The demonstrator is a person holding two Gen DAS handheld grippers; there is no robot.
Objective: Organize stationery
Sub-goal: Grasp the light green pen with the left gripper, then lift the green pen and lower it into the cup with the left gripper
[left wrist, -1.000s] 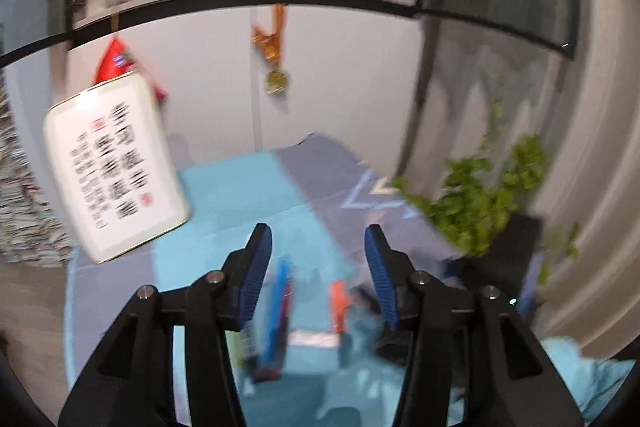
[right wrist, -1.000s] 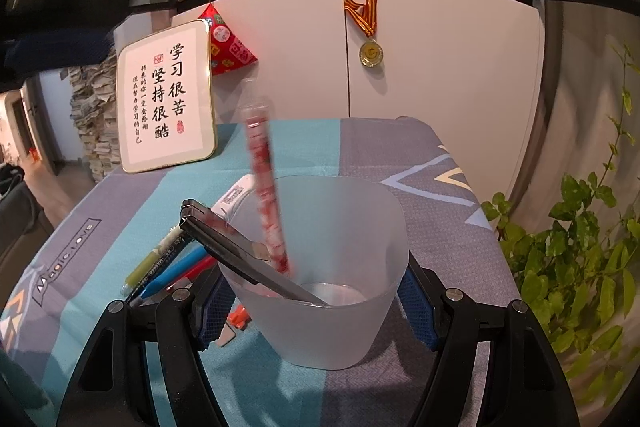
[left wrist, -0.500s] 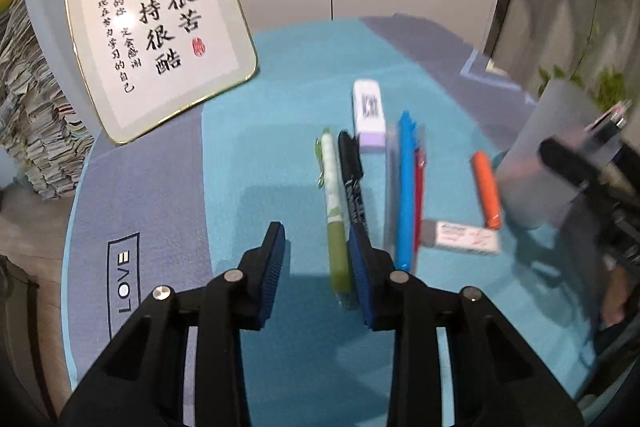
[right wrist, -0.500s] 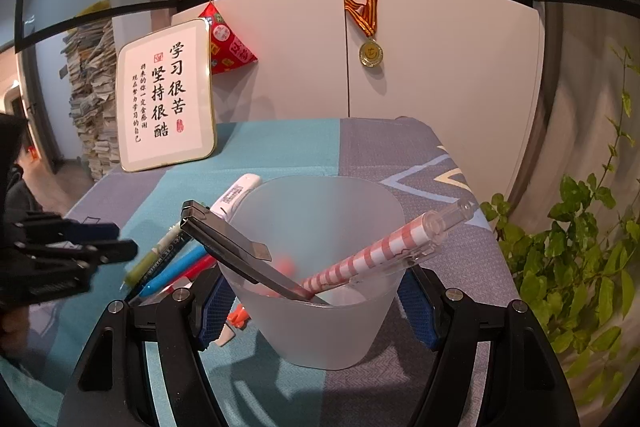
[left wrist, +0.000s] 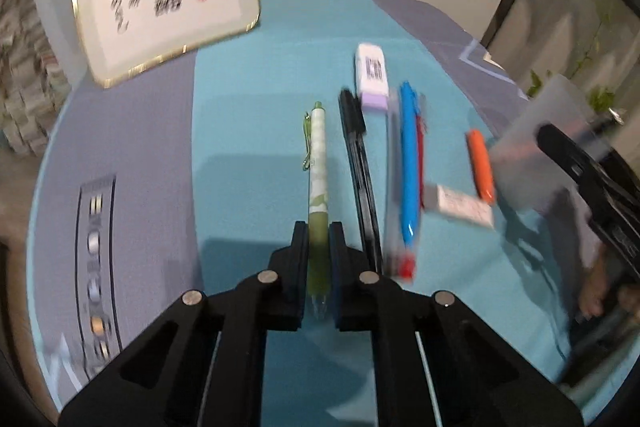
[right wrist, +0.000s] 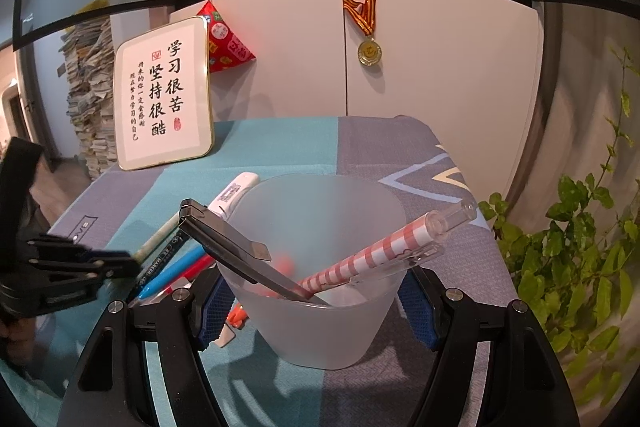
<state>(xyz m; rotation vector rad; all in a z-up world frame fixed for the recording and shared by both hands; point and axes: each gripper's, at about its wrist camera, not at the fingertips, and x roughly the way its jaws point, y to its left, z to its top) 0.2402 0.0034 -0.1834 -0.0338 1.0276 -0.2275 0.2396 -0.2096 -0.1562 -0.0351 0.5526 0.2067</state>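
While the right gripper (right wrist: 310, 311) clamps the frosted cup (right wrist: 320, 323) between its blue pads, one on each side of the wall, the cup stands upright on the tablecloth (left wrist: 248, 131) and serves as the collecting pot: a red-striped pen (right wrist: 376, 257) and a black clip pen (right wrist: 232, 247) already lean inside it, tips at the bottom, tops resting on the rim. Holding it this way probably keeps the light cup from tipping when the next item drops in. The rest of the stationery lies in a tidy row on the teal part of the cloth, just left of the cup: a green pen (left wrist: 318, 183), a black marker (left wrist: 358, 163), a blue pen (left wrist: 409, 163) with a red one tucked beside it, a white-and-lilac eraser (left wrist: 373, 75), an orange piece (left wrist: 480, 163) and a small labelled eraser (left wrist: 460, 205). The left gripper (left wrist: 319, 233) points steeply down at the cloth, and its jaws have just been closing; they now pinch the green pen near its darker grip end, the barrel running straight away between them. I judge the pickup just made, with the lift and carry to the cup to come. The right gripper angles gently downward, level with the cup's lower half.
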